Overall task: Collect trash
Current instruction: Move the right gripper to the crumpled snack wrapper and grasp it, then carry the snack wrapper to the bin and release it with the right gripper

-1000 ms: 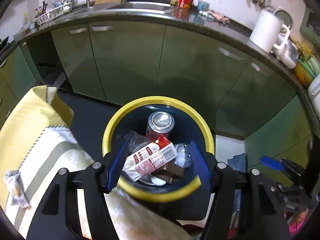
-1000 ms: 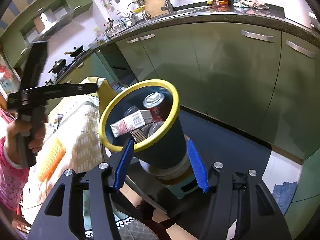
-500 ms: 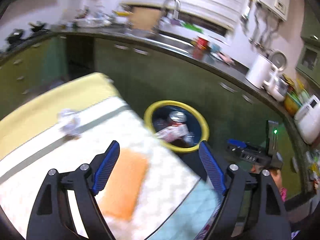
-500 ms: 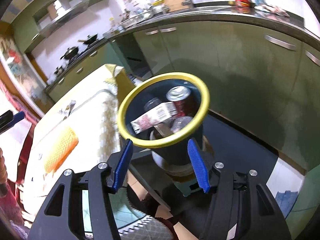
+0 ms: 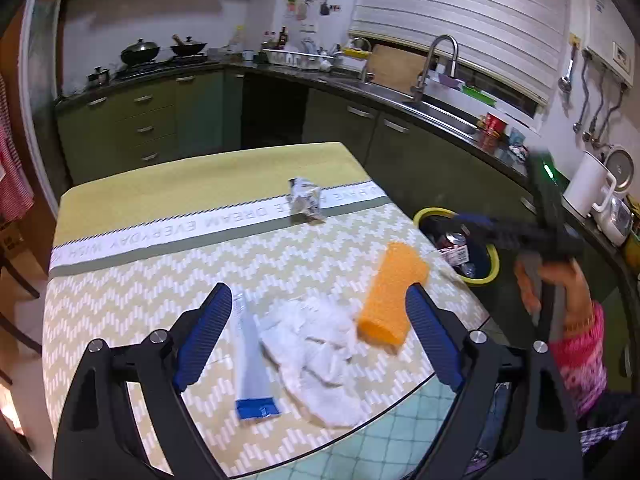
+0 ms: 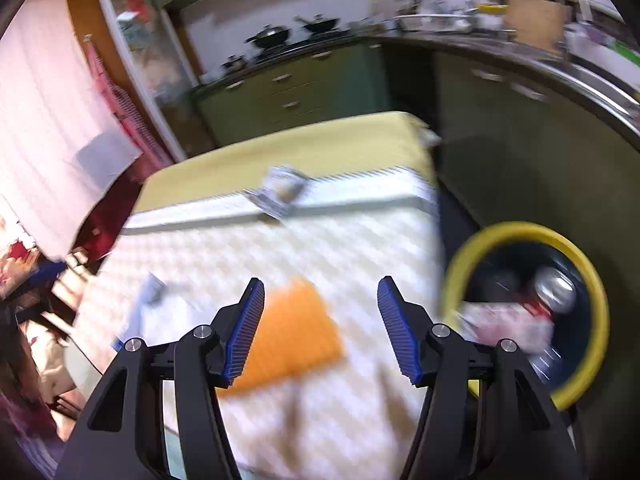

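While the left claw [image 5: 318, 334] hangs spread wide and holding nothing above the worktop [image 5: 132, 280], a crumpled white tissue [image 5: 316, 344] lies right between its fingers, a flattened tube [image 5: 252, 364] just left, an orange sponge [image 5: 392, 292] just right. Right claw [image 6: 320, 330], also spread and bare, hovers over that sponge. Farther off lies a crumpled wrapper [image 5: 306, 200]; beside the worktop stands the yellow-rimmed bin [image 6: 516, 230].
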Motion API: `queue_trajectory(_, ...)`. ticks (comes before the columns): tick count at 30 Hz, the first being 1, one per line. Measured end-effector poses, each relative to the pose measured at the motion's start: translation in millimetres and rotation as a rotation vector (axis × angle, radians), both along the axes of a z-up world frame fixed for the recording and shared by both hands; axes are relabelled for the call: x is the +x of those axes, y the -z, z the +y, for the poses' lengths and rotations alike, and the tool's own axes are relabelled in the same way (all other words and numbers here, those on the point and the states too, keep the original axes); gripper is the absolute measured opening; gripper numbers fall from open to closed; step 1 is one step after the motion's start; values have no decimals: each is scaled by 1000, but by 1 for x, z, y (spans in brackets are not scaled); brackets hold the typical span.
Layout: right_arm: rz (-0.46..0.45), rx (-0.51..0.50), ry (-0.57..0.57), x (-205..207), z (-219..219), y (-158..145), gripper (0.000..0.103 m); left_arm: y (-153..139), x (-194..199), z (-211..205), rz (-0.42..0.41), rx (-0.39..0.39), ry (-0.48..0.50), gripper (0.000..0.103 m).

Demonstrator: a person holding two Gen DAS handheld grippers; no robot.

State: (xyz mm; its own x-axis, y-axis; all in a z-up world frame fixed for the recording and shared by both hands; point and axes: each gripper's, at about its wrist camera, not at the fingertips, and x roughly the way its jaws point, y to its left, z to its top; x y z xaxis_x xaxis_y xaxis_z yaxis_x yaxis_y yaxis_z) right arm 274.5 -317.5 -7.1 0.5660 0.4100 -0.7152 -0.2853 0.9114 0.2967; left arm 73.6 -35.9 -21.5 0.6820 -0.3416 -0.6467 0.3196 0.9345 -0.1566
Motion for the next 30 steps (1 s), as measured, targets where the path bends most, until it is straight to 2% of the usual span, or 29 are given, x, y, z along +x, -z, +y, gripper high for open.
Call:
queue_trajectory(5, 93, 33, -51, 77, 57, 0, 59, 3, -7, 13, -11, 13, -27, 84)
queue_trajectory(11, 241, -23, 5, 162, 100, 36, 59, 7, -10, 29, -6, 3, -39, 85)
queue_trajectory(13, 275, -31, 31, 177, 107, 46, 59, 7, -11, 32, -9, 2, -42, 85)
queue_trajectory(23, 321, -116, 64, 196, 132, 68, 56, 12, -11, 50, -6, -19, -49, 86)
queue_trajectory(30, 316, -154, 50, 197, 155, 73, 40, 13, -14, 55, -8, -32, -51, 86)
